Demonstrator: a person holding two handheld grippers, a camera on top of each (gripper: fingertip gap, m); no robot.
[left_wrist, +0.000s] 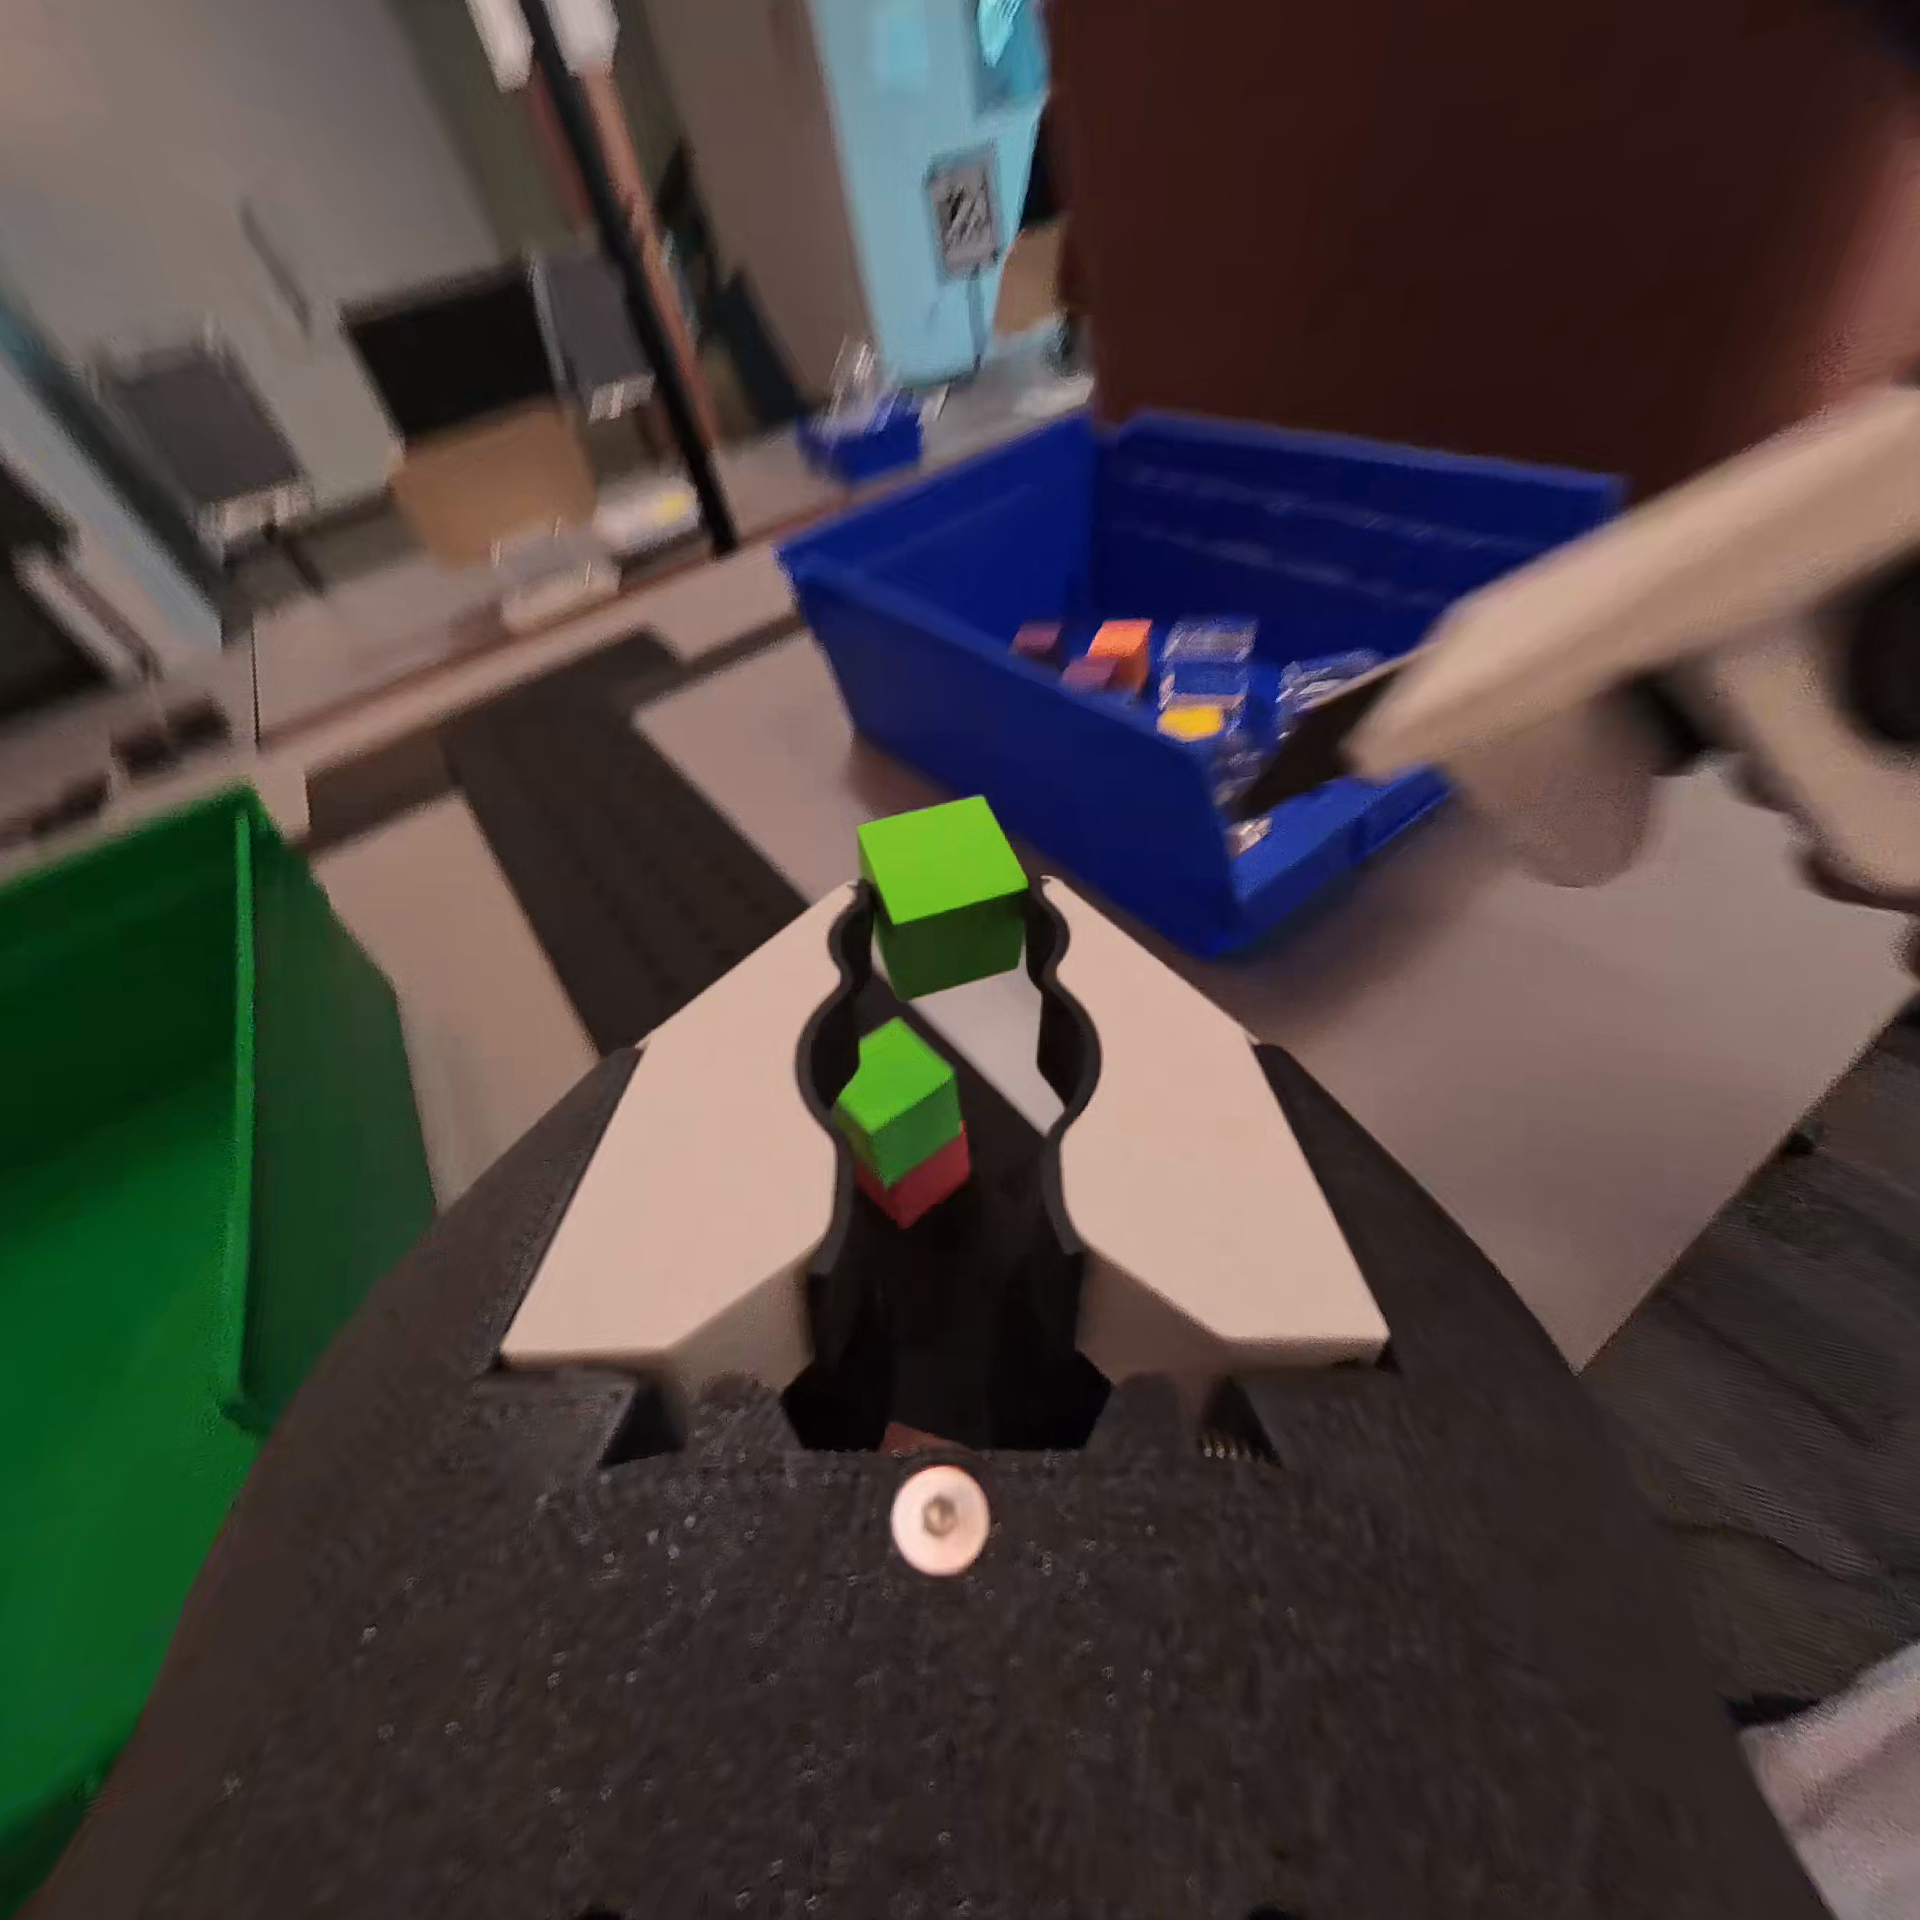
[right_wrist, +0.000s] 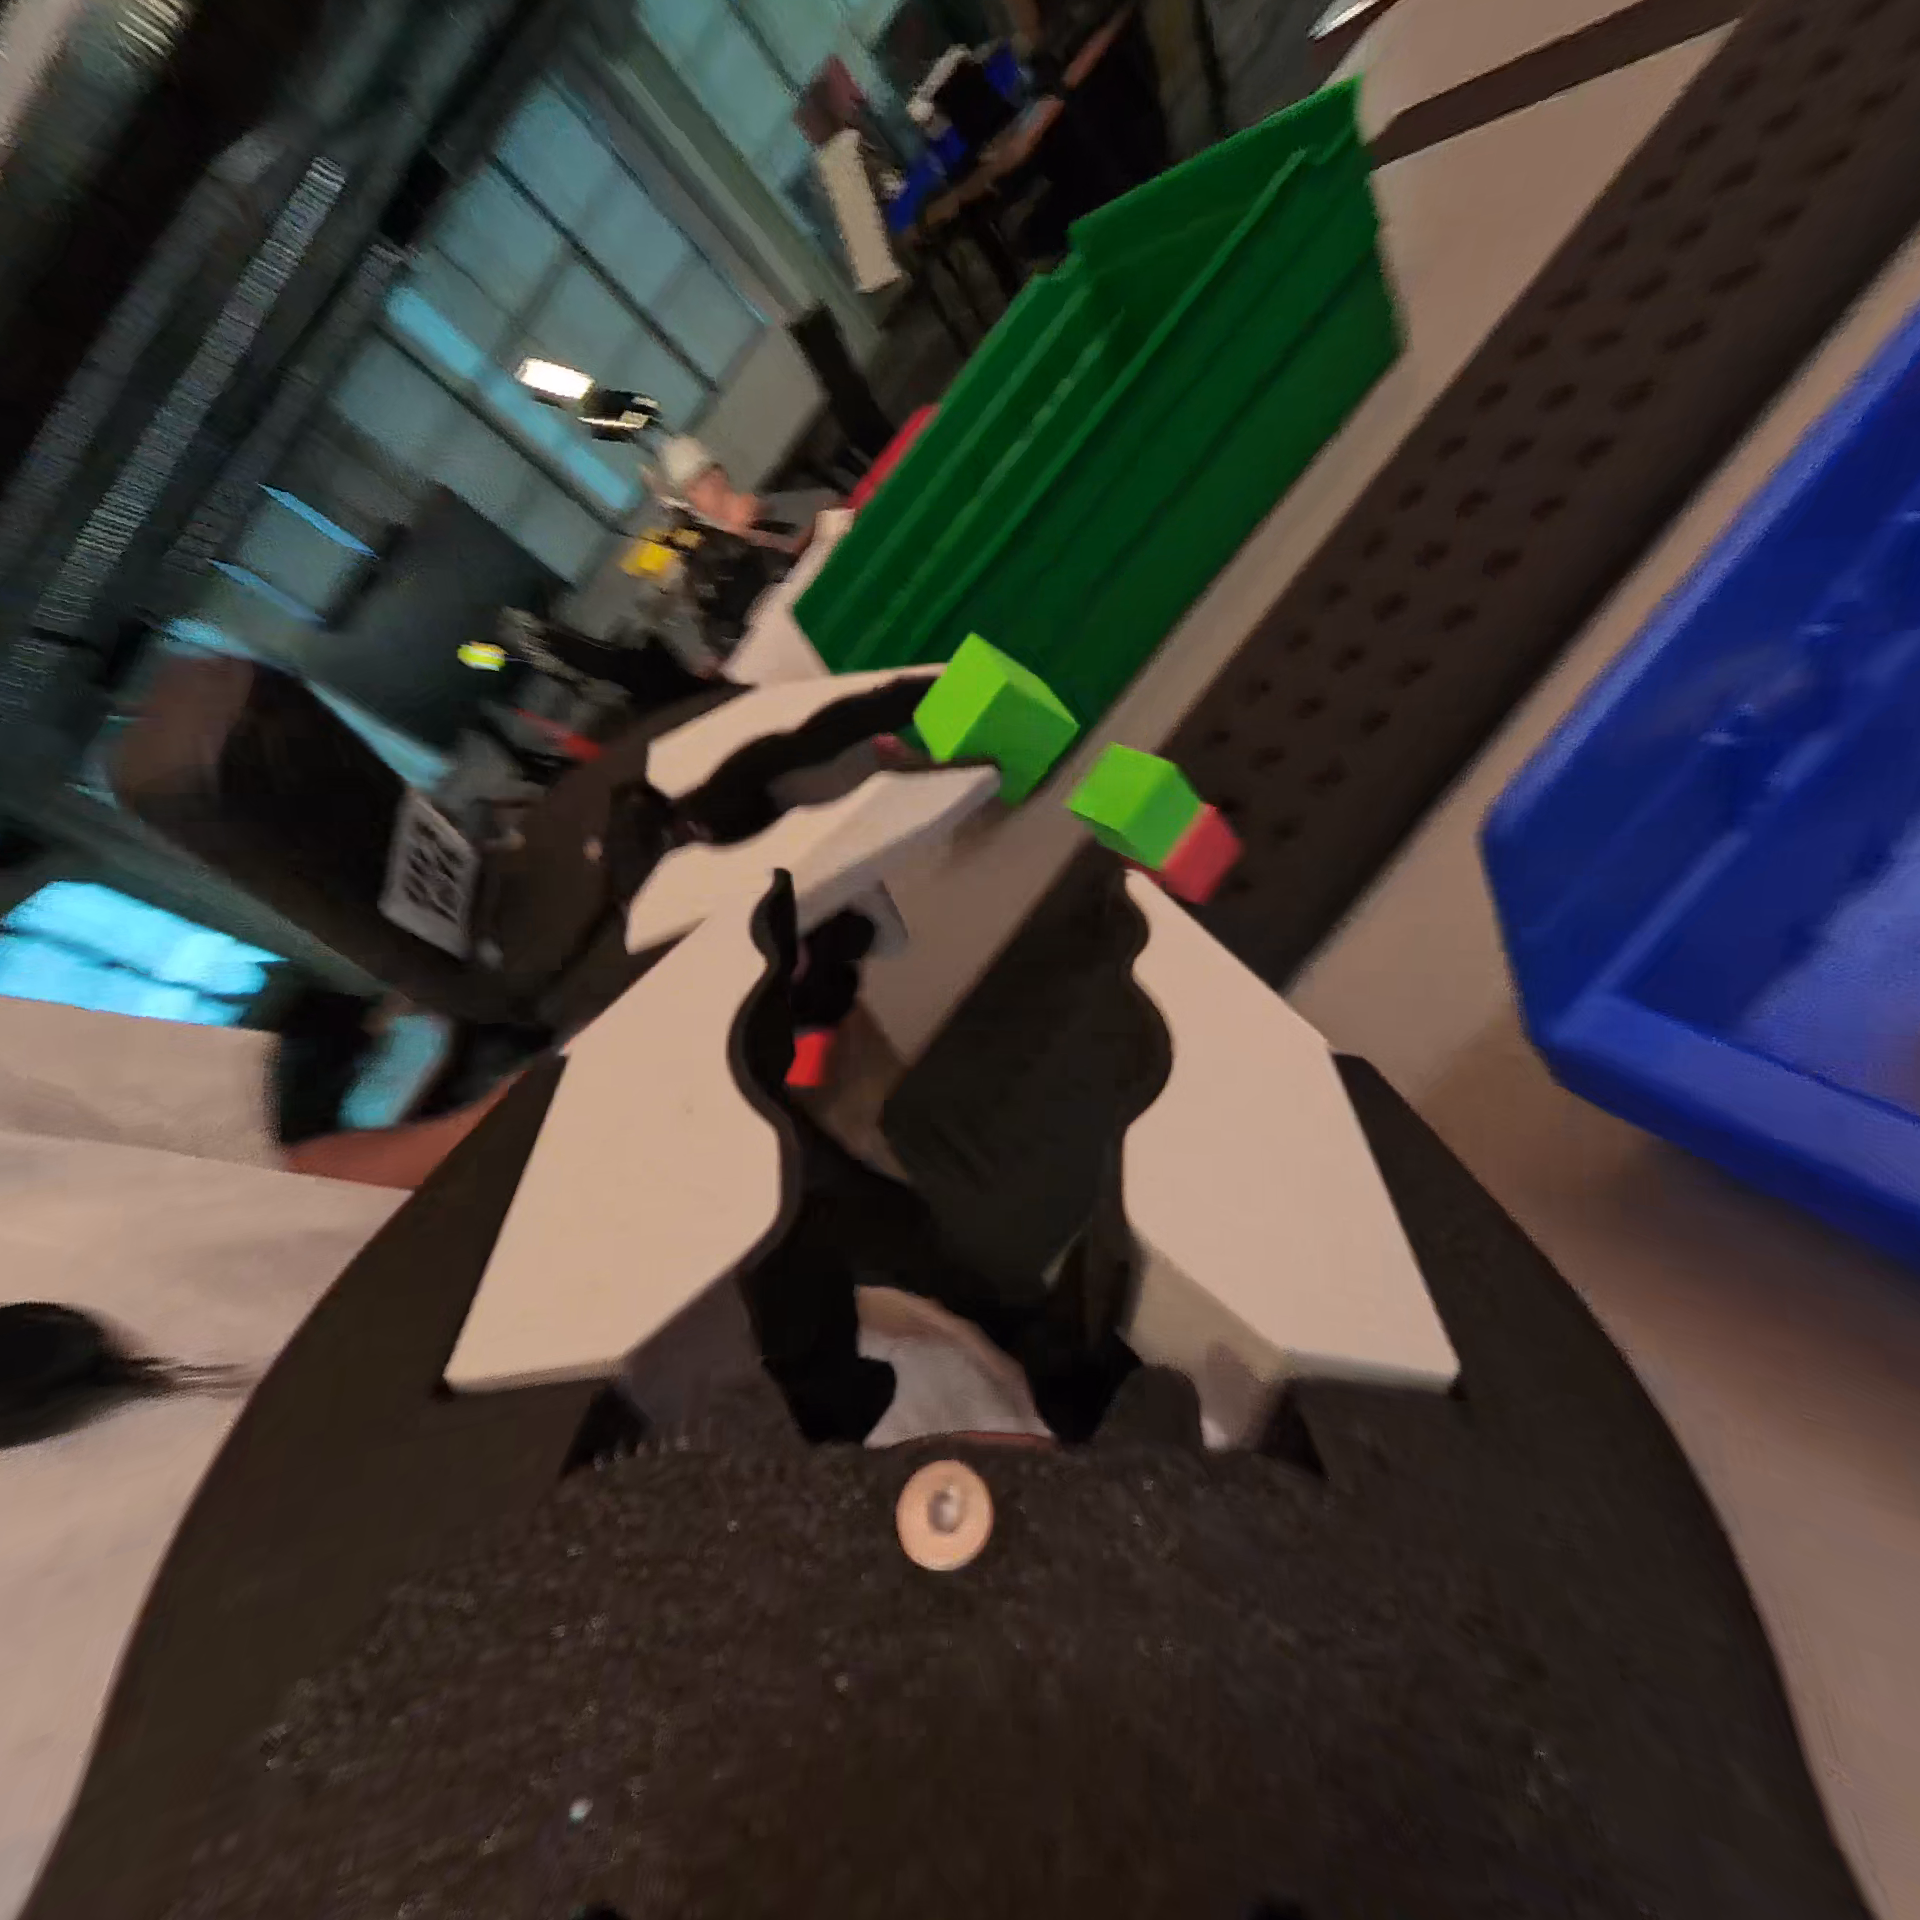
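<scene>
We hold a lime-green cube (left_wrist: 940, 894) pinched at the tips of the left gripper (left_wrist: 943, 902), above a green-on-red two-cube stack (left_wrist: 906, 1122) on the black perforated strip (left_wrist: 623, 831). The right gripper (right_wrist: 961, 904) is spread, empty, near the stack. Risk: the shallow tip grip slips, or a bump topples the stack.

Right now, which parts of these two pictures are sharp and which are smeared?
Left wrist view: the left gripper and the green cube it grips are crisp; the blue bin, the green bin and the room behind are smeared. Right wrist view: the picture is tilted, with a streaked background and soft cubes; the right gripper is fairly sharp.
</scene>
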